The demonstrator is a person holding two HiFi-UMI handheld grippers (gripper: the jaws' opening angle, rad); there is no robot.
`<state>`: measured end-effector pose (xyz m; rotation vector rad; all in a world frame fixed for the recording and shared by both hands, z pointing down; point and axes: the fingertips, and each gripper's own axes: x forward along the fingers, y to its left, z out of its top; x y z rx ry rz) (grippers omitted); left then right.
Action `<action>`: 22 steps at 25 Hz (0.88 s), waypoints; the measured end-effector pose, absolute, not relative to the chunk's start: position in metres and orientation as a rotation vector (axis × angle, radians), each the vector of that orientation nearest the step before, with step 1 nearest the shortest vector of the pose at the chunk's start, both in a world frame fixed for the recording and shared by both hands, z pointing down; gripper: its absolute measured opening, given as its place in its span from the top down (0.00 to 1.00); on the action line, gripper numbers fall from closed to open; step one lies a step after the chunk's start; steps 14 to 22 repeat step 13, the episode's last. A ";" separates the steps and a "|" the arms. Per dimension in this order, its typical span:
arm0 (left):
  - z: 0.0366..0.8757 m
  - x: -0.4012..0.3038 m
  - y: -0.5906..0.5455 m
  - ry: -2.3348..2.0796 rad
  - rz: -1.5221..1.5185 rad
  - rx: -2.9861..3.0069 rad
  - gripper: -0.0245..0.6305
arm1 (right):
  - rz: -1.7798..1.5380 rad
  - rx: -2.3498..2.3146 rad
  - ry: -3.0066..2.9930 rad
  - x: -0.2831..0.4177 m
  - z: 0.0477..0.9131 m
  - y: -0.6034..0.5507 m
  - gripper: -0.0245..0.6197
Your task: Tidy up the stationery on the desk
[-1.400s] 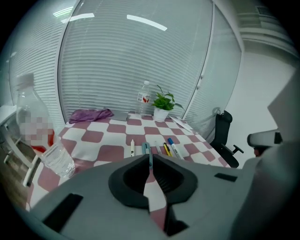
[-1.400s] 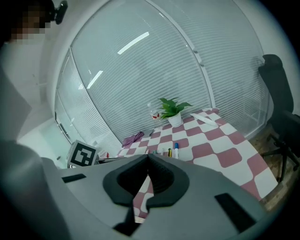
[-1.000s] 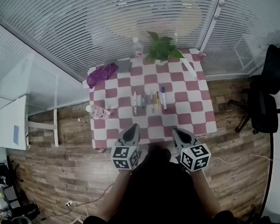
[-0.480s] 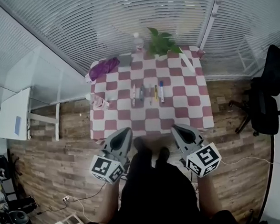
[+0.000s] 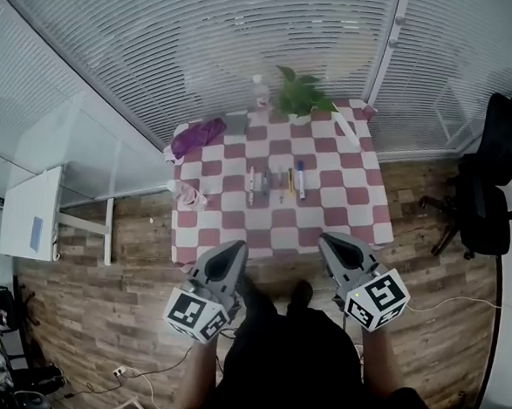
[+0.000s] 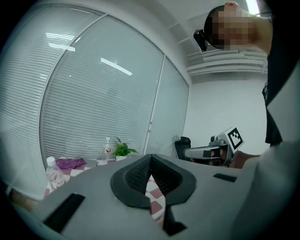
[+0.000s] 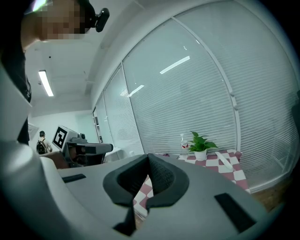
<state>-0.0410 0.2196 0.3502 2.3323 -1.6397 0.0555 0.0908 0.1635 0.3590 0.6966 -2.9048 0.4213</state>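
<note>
Several pens lie in a row mid-table on the red-and-white checked cloth (image 5: 326,204): a white pen (image 5: 250,186), a grey one (image 5: 264,182), a yellow one (image 5: 290,181) and a blue-capped marker (image 5: 300,180). My left gripper (image 5: 235,247) and right gripper (image 5: 328,242) hang short of the table's near edge, over the floor, well away from the pens. Both are shut with nothing between the pads. The left gripper (image 6: 151,159) looks toward the table and sees the right one's marker cube (image 6: 234,137). The right gripper (image 7: 148,157) faces the plant.
A potted plant (image 5: 303,93), an upright bottle (image 5: 260,89) and a purple cloth (image 5: 198,136) are at the table's far side. A second bottle (image 5: 189,196) sits at its left edge, a white object (image 5: 347,129) at the right. A black office chair (image 5: 494,172) stands right, a white desk (image 5: 32,223) left.
Both grippers have drawn back from the table's front edge toward my body and dropped lower. The table now sits farther off. The pens have not moved.
</note>
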 end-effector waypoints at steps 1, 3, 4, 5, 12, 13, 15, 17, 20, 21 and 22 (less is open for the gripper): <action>0.351 -0.042 0.221 -1.642 0.058 2.324 0.91 | 0.417 0.690 -2.906 0.089 0.358 0.164 0.93; 0.353 -0.042 0.222 -1.645 0.052 2.311 0.91 | 0.400 0.671 -2.907 0.088 0.357 0.167 0.93; 0.353 -0.042 0.222 -1.646 0.046 2.305 0.91 | 0.393 0.664 -2.906 0.087 0.357 0.167 0.93; 0.354 -0.042 0.222 -1.648 0.041 2.299 0.91 | 0.390 0.661 -2.902 0.087 0.357 0.168 0.93; 0.355 -0.044 0.221 -1.666 0.040 2.294 0.91 | 0.371 0.633 -2.906 0.085 0.355 0.169 0.93; 0.355 -0.045 0.221 -1.668 0.041 2.298 0.91 | 0.365 0.628 -2.906 0.084 0.355 0.170 0.93; 0.355 -0.045 0.221 -1.668 0.041 2.298 0.91 | 0.365 0.628 -2.906 0.084 0.355 0.170 0.93; 0.355 -0.045 0.221 -1.668 0.041 2.298 0.91 | 0.365 0.628 -2.906 0.084 0.355 0.170 0.93; 0.355 -0.045 0.221 -1.668 0.041 2.298 0.91 | 0.365 0.628 -2.906 0.084 0.355 0.170 0.93; 0.355 -0.045 0.221 -1.668 0.041 2.298 0.91 | 0.365 0.628 -2.906 0.084 0.355 0.170 0.93; 0.355 -0.045 0.221 -1.668 0.041 2.298 0.91 | 0.365 0.628 -2.906 0.084 0.355 0.170 0.93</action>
